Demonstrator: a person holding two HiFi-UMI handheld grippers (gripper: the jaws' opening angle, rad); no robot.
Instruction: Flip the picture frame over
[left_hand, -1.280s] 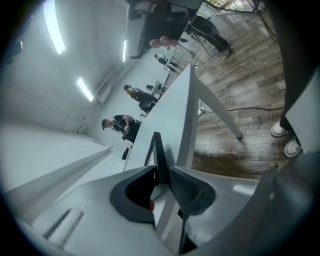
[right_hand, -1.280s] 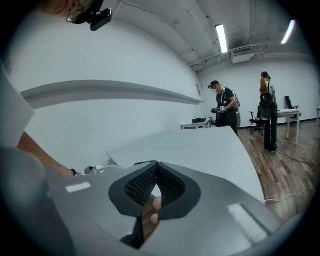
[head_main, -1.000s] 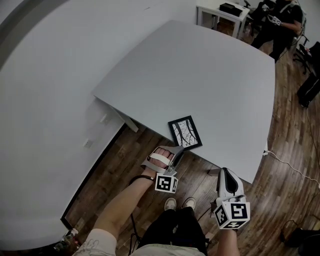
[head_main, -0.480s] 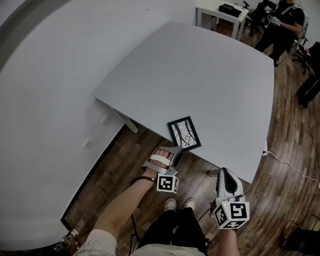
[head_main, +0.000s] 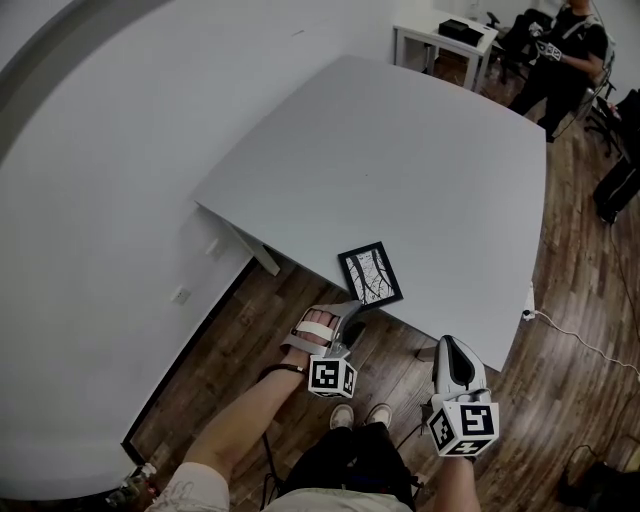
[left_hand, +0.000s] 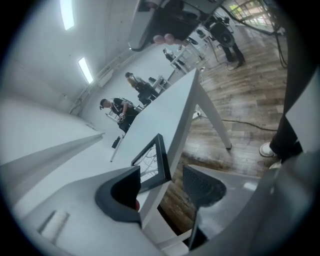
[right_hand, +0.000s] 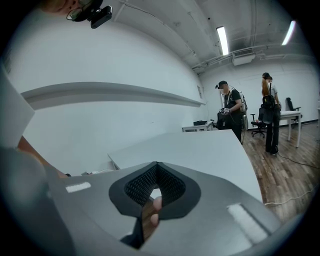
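A black picture frame (head_main: 370, 275) lies picture side up on the grey table (head_main: 420, 170), close to its near edge. In the left gripper view the picture frame (left_hand: 152, 162) sits just ahead of the jaws, at the table's edge. My left gripper (head_main: 350, 318) hangs below that edge, just short of the frame's near corner, and it is open with nothing held. The left gripper (left_hand: 162, 187) has the table edge between its jaws. My right gripper (head_main: 452, 350) hovers over the floor to the right, shut and empty. In its own view the right gripper (right_hand: 156, 172) points across the table.
A white wall (head_main: 100, 200) runs along the left. A small white desk (head_main: 440, 35) and a person (head_main: 560, 50) are at the far right. A cable (head_main: 580, 335) crosses the wooden floor. The holder's shoes (head_main: 360, 413) stand below the table edge.
The head view has shifted slightly, so the frame sits a little lower. The left gripper stays just short of the frame. The right gripper has held still.
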